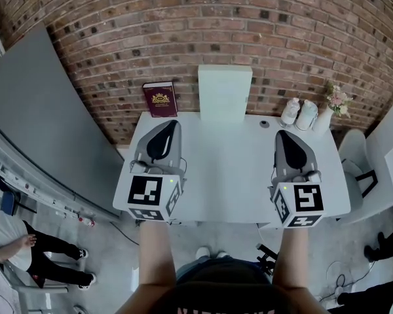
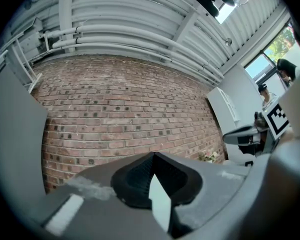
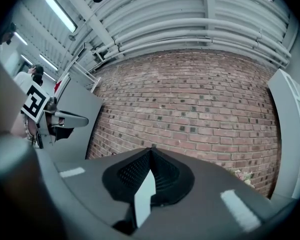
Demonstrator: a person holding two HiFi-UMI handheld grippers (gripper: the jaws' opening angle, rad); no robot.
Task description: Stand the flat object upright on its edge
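Closed left hand-held gripper (image 1: 172,123), maroon book (image 1: 160,99) just beyond

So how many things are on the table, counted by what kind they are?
Red book: 1
White board standing up: 1
White bottles: 2
Vase of flowers: 1
Small dark round thing: 1
Total: 6
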